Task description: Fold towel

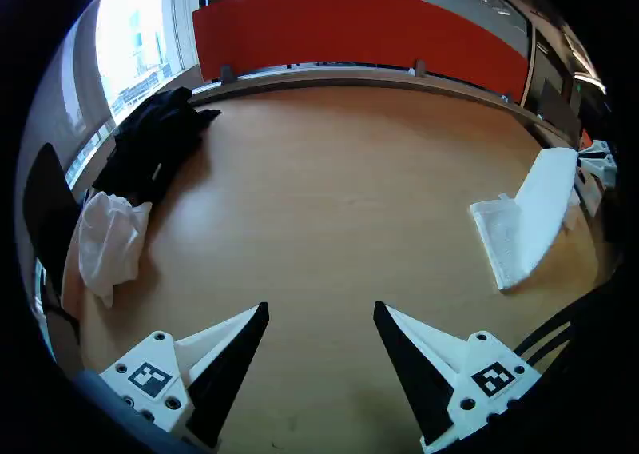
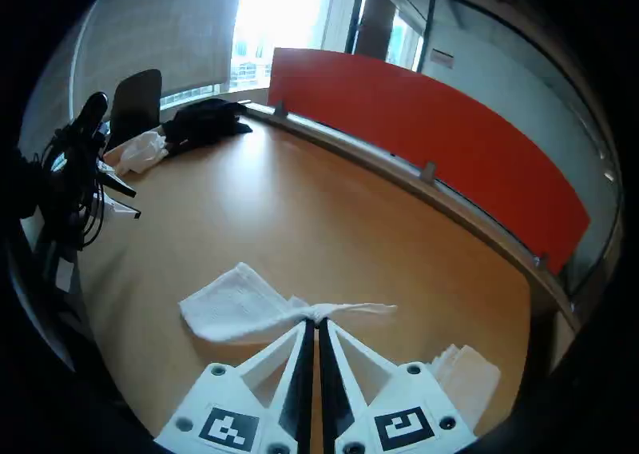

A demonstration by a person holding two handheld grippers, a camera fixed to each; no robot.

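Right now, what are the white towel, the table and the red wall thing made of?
White towel: soft woven cloth, probably cotton terry; it looks nubbly and bunches into folds. Table: wood or wood-look laminate, smooth; light glare shows on it. Red divider panel: matte, maybe fabric or plastic; too far to tell.

Nothing here can be read as a word, number or brand. The closest things to signs are the black-and-white square code markers (image 1: 150,376) on the fingers of the left tongs (image 1: 320,305) and the right tongs (image 2: 316,323), and these carry patterns, not letters. A small pale notice (image 2: 442,57) sits on the far glass wall (image 2: 487,74), too small to read.
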